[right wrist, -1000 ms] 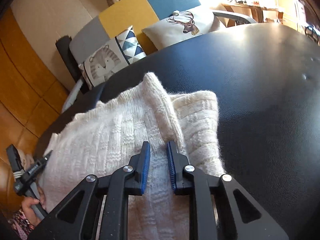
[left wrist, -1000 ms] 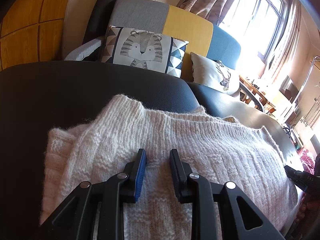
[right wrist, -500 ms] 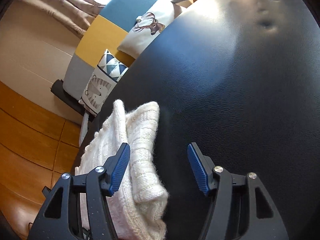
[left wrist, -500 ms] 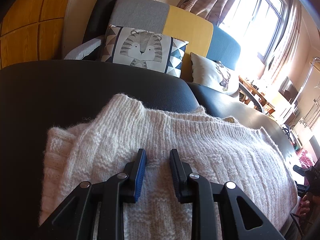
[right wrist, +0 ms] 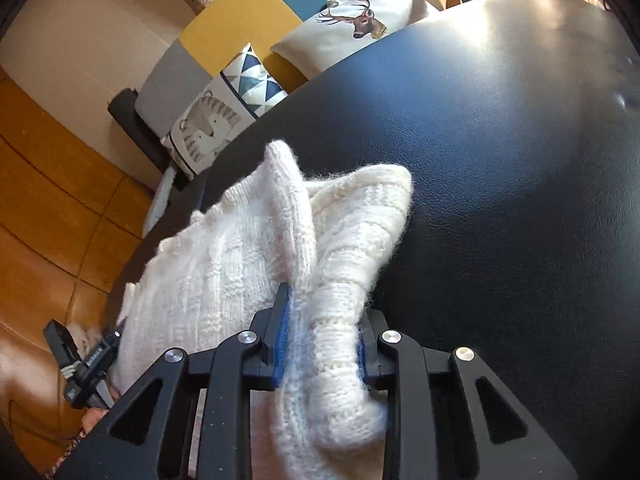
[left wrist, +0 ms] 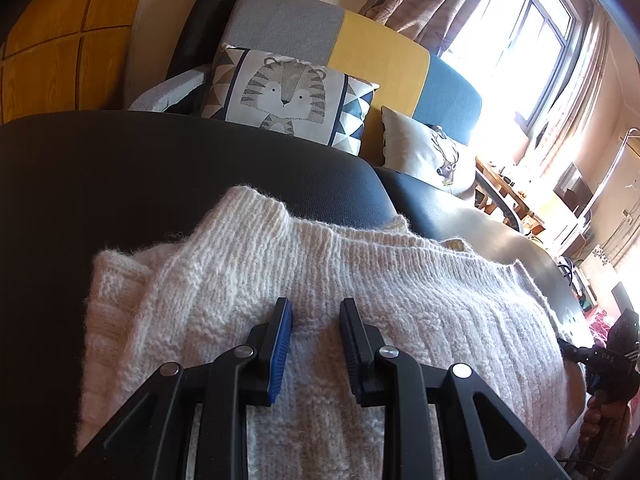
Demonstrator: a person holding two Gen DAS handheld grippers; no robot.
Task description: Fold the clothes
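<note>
- I count one white knitted sweater (left wrist: 328, 280) on the bench (left wrist: 120, 168).
- I run two grippers: left gripper (left wrist: 315, 320), right gripper (right wrist: 323, 320).
- I see two cushions: tiger cushion (left wrist: 284, 96), deer cushion (left wrist: 424, 152).

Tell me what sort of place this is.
Likely a home living room: a grey, yellow and blue patchwork sofa with a tiger-print cushion, a curtained window, and a white knitted sweater on black padding.
</note>
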